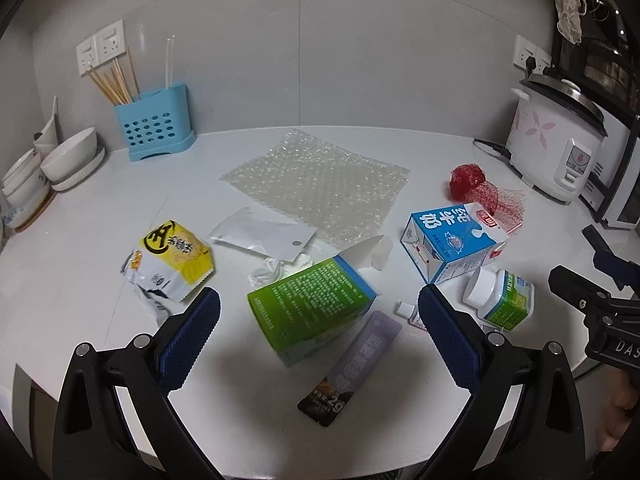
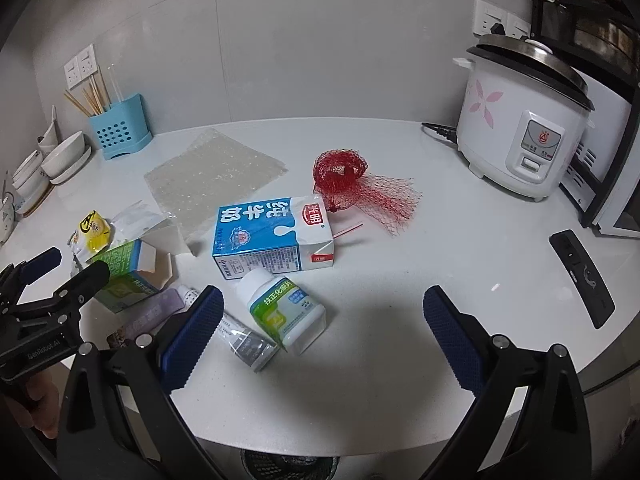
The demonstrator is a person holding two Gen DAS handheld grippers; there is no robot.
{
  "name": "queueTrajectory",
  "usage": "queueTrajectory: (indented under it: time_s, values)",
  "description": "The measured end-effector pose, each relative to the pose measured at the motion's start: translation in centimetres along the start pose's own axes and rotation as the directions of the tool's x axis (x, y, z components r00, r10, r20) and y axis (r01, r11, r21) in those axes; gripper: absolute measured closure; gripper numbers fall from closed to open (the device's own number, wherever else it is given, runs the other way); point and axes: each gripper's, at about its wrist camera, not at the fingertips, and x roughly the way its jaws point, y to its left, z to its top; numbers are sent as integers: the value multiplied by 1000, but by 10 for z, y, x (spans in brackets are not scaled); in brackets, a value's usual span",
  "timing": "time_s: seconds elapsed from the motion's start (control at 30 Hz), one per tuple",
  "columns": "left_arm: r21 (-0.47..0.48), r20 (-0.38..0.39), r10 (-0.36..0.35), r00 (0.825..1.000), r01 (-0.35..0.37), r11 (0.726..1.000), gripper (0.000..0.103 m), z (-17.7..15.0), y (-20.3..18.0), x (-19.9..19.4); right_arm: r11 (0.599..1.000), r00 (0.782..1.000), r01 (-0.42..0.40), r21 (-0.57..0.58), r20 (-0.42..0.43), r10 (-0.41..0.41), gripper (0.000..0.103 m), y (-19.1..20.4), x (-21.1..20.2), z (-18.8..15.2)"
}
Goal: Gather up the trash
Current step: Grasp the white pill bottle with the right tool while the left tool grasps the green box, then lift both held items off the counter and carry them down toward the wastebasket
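Left wrist view, progress: nothing looks collected; the trash all lies on the white tabletop [image 1: 420, 152]: bubble wrap [image 1: 316, 184], yellow snack bag [image 1: 172, 264], white pouch [image 1: 260, 236], crumpled tissue [image 1: 276, 270], green box [image 1: 312, 308], purple sachet [image 1: 352, 364], milk carton [image 1: 452, 240], red net [image 1: 480, 190], pill bottle [image 1: 500, 296].
Left wrist view, jaws: left gripper [image 1: 319, 312] spread wide, holding nothing, hovering with the green box between its fingers, seemingly not touching.
Right wrist view, progress: same litter uncollected; a dark meshed bin [image 2: 288, 464] shows below the tabletop edge, probably the destination.
Right wrist view, jaws: right gripper [image 2: 323, 312] wide open and empty; pill bottle and a small tube [image 2: 244, 338] lie just beside its left finger; contact unclear.
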Motion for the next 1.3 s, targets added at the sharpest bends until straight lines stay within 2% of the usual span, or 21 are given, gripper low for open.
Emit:
queueTrajectory:
  time_s: [0.37, 0.57, 0.77, 0.87, 1.07, 1.17, 1.2, 1.3]
  values:
    - [-6, -93, -18, 996, 17, 1000, 6, 8, 8, 46, 994, 999, -31, -106, -30, 28, 7, 14, 44, 1]
    - [-9, -138, 10, 990, -11, 1000, 6, 9, 5, 58, 989, 999, -22, -144, -38, 17, 7, 22, 59, -4]
    - [2, -177, 37, 984, -37, 999, 13, 9, 2, 61, 988, 999, -10, -157, -52, 1, 14, 26, 70, -4]
    - [-9, -198, 49, 979, -51, 999, 15, 10, 3, 61, 987, 999, -14, -162, -53, 5, 19, 25, 72, -5]
    - [0, -220, 60, 974, -62, 998, 18, 9, 0, 58, 984, 997, -10, -180, -77, -4, 39, 28, 76, -9]
    - [-3, -224, 51, 973, -53, 999, 19, 8, 0, 56, 984, 995, -16, -175, -97, -1, 52, 27, 78, -11]
    - [-1, -224, 50, 973, -52, 999, 19, 7, -1, 56, 985, 994, -16, -172, -106, -2, 61, 27, 80, -12]
    - [-9, -221, 44, 974, -48, 999, 19, 6, 0, 54, 989, 994, -17, -150, -112, 1, 63, 24, 80, -14]
